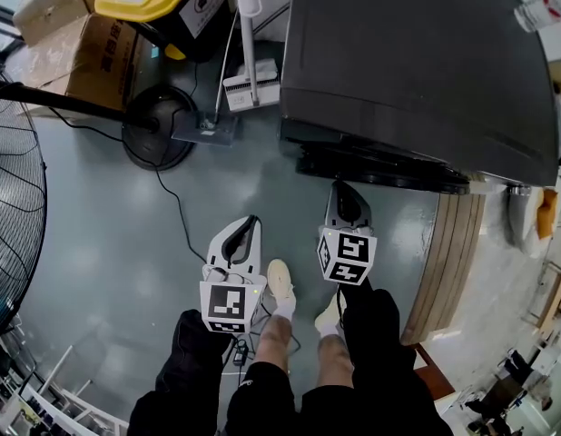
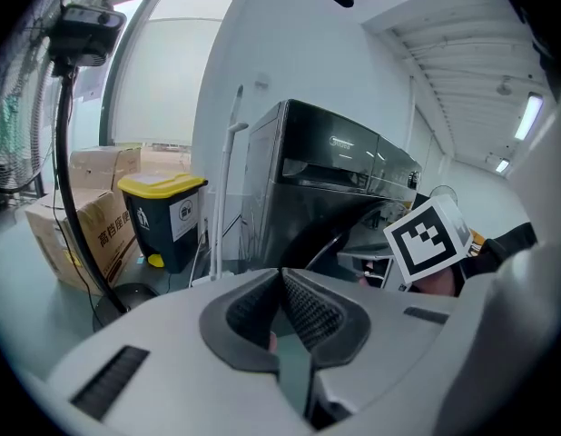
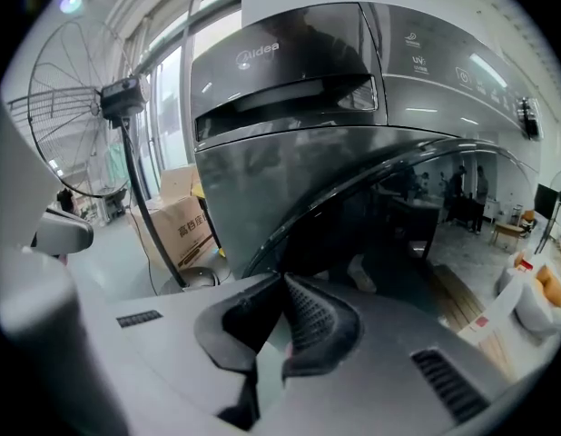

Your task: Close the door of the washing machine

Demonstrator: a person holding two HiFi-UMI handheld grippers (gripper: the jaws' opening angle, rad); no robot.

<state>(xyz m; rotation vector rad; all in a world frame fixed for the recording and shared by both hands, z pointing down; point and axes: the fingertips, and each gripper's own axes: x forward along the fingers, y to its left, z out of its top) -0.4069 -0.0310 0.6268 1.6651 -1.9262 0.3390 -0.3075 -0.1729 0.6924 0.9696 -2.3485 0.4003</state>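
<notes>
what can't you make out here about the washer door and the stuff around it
- Whether the door has latched: head view, the washing machine top hides its front; right gripper view, the right hand-held gripper covers the door's lower edge.
- The panel print: too small, right gripper view.
- The fan: cut off by the head view's left edge.

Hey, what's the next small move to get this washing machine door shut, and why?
Probably ease the right gripper straight forward so its shut, empty jaws press the door against the washing machine. It already points at the door's rim, close ahead, while the left gripper, also shut, sits farther back. Whether the door is latched cannot be told.
</notes>
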